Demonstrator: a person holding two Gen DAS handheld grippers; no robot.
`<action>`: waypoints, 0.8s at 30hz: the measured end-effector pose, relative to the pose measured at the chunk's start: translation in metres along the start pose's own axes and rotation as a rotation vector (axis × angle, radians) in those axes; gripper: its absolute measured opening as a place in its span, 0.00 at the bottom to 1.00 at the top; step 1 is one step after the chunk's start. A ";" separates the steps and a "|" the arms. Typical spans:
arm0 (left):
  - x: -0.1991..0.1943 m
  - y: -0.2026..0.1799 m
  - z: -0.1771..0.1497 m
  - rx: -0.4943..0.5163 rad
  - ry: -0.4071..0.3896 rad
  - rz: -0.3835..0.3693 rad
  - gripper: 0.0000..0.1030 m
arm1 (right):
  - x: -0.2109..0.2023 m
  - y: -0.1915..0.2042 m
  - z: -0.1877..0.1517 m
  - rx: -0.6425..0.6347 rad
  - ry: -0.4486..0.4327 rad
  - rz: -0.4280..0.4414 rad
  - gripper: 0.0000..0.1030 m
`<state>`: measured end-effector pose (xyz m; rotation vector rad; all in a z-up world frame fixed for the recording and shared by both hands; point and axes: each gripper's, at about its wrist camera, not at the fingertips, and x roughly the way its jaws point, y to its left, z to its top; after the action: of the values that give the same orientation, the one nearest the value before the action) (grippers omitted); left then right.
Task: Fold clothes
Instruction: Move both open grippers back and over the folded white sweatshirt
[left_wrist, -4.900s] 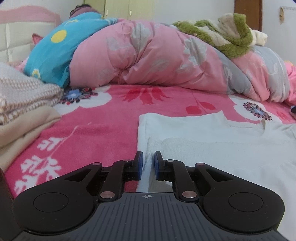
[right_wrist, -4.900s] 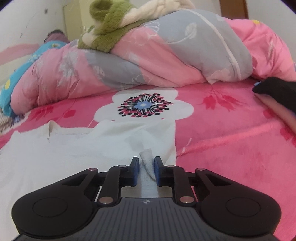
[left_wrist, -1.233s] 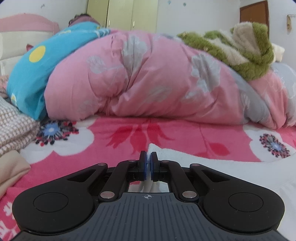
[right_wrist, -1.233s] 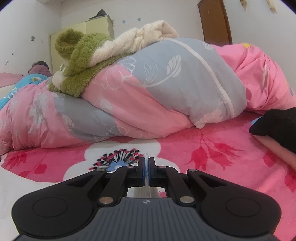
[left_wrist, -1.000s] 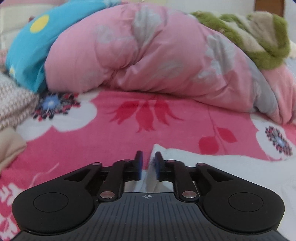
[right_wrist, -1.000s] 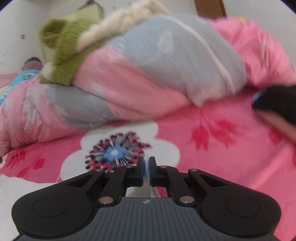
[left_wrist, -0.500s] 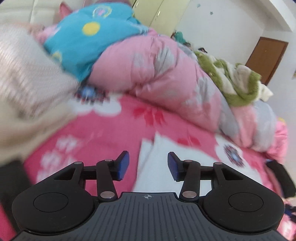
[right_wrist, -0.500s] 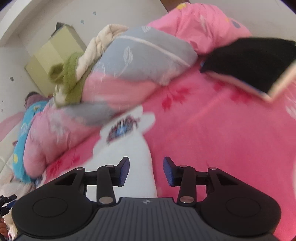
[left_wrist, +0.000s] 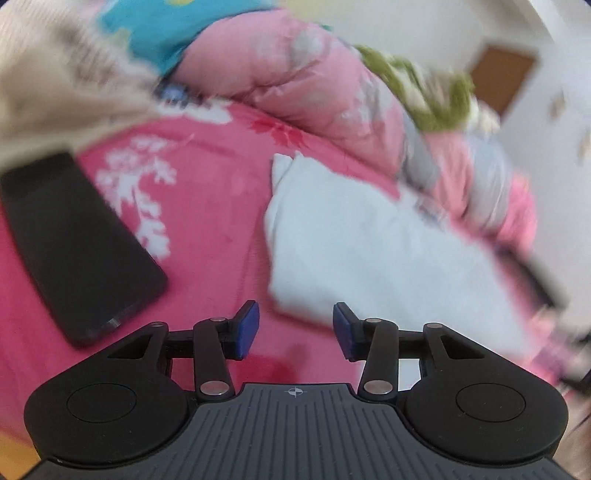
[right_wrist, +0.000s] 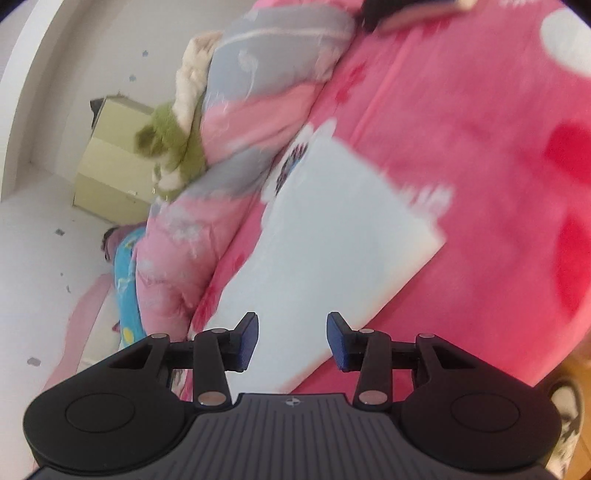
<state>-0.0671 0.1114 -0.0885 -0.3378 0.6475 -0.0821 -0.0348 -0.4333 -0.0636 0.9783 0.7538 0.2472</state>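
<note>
While both the left gripper (left_wrist: 296, 328) and right gripper (right_wrist: 291, 339) are hanging open and empty, the folded white garment (left_wrist: 369, 251) is lying mid-frame, awaiting another grasp.

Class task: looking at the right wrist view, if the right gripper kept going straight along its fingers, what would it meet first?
Most likely the folded white garment, which lies directly ahead of the open right gripper on the pink bedspread; blur leaves depth uncertain.
</note>
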 end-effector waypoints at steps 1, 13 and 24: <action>0.002 -0.004 -0.002 0.066 -0.008 0.024 0.40 | 0.007 0.005 -0.005 -0.011 0.015 -0.014 0.42; 0.005 -0.022 -0.017 0.502 -0.102 0.021 0.06 | 0.050 0.010 -0.037 -0.022 0.087 -0.142 0.42; 0.003 -0.010 -0.015 0.602 0.002 0.076 0.08 | 0.050 -0.001 -0.033 -0.006 0.059 -0.120 0.42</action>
<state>-0.0737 0.0975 -0.0985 0.2673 0.6062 -0.1981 -0.0212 -0.3867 -0.0987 0.9198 0.8624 0.1748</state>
